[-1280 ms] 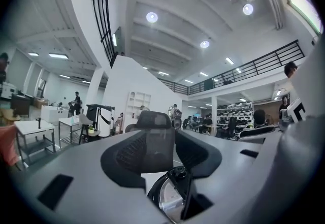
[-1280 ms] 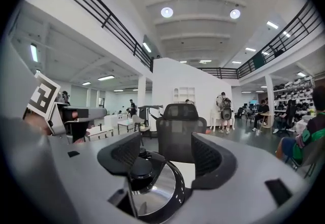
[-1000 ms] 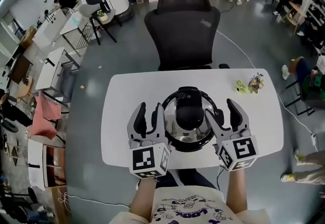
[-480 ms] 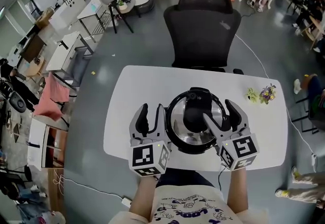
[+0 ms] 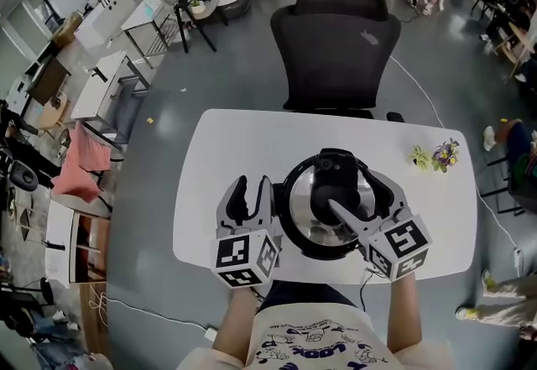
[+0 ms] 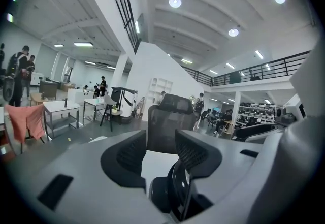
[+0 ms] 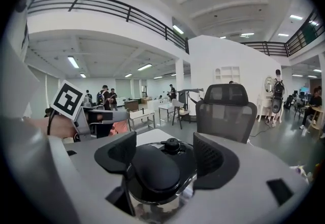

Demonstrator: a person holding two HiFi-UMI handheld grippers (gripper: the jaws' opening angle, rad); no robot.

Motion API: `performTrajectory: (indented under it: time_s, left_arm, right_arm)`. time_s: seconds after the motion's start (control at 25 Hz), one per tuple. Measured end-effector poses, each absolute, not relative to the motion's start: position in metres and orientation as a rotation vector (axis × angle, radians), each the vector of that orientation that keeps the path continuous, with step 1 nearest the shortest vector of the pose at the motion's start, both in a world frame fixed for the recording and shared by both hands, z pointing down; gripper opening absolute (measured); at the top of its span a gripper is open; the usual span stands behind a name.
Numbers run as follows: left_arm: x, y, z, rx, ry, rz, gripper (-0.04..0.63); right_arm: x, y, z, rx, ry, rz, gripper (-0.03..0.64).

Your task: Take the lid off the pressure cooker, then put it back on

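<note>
One white table (image 5: pixel 218 167) stands in the hall, and one cooker (image 5: pixel 287 202) stands on it, about in the middle and near the front edge, where the person is. The one lid (image 5: pixel 315 234) sits on the cooker. It is shiny steel and carries one long black handle (image 5: pixel 327 190) and one small round knob (image 7: pixel 171 145) behind this handle.

There are two grippers, each with two jaws and one marker cube. The left gripper (image 5: pixel 250 192) is just beside the cooker on its left side, over the table. Its jaws stand apart and nothing is gripped. Through the gap I see only the table top, and the cooker wall shows low by its right jaw. Its cube (image 5: pixel 243 257) is at the table's front edge.

The right gripper (image 5: pixel 357 194) reaches over the lid. One jaw lies across the steel top, the other is out by the right rim. In the right gripper view the handle is between the two jaws, but the pads do not press on it. The jaws are opening and stand wide. Its cube (image 5: pixel 401 244) is also at the front edge.

One black office chair (image 5: pixel 336 49) stands behind the table. One small bunch of flowers (image 5: pixel 436 156) lies on the table, well apart from the cooker, toward the far right corner. Several people stand far off in the hall.
</note>
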State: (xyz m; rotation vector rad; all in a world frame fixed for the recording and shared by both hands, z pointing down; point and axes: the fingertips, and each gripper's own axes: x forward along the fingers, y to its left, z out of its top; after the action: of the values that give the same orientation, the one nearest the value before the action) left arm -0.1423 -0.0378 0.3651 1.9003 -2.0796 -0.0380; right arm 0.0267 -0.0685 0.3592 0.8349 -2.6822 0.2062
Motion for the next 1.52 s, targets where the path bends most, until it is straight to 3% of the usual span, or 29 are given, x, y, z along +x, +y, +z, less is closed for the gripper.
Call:
performTrajectory:
  time_s: [0.8,1.52]
  left_arm:
    - [-0.148,-0.042,0.471,1.663,-1.699,-0.159,0.189]
    - [-0.140,-0.056,0.506,1.530,-1.498,-0.285,0.169]
  right_arm:
    - [-0.008,-0.053,0.399,0.300,-2.360,-0.047,0.365]
    - [-0.012,-0.049,0.434,0.044,-2.135,-0.007,0.351]
